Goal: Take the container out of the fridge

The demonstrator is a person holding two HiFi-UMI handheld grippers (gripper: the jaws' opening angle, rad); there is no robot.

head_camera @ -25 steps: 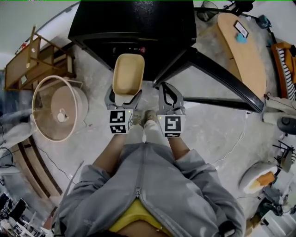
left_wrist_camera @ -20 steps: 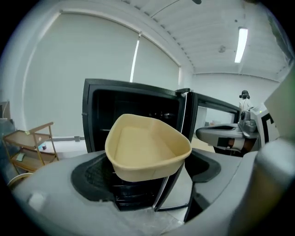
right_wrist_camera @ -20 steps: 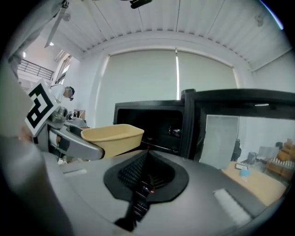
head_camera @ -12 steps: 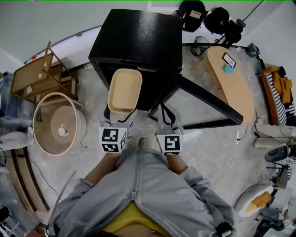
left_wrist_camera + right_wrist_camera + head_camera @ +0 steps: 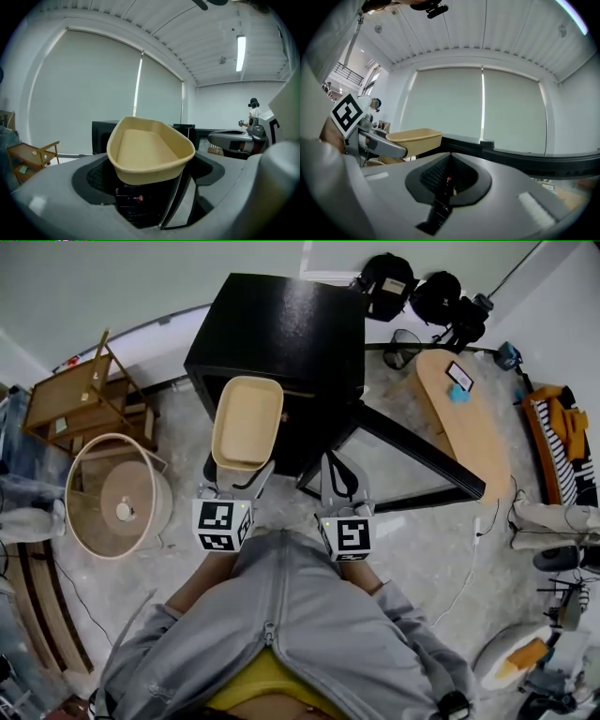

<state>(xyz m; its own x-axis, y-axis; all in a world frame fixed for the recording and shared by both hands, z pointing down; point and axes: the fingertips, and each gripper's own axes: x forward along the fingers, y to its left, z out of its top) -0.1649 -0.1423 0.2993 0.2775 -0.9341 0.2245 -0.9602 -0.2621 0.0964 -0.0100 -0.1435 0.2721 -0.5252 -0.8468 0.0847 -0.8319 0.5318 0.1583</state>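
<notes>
The black fridge (image 5: 281, 334) fills the upper centre of the head view, its inside hidden under its own top. Its open door (image 5: 412, 456) runs toward the right. The tan container (image 5: 247, 423) hangs outside, in front of the fridge. The left hand-held gripper (image 5: 234, 474) clamps the container's near end, which its jaws partly cover. The right hand-held gripper (image 5: 339, 479), lower centre, is pressed closed on nothing.
</notes>
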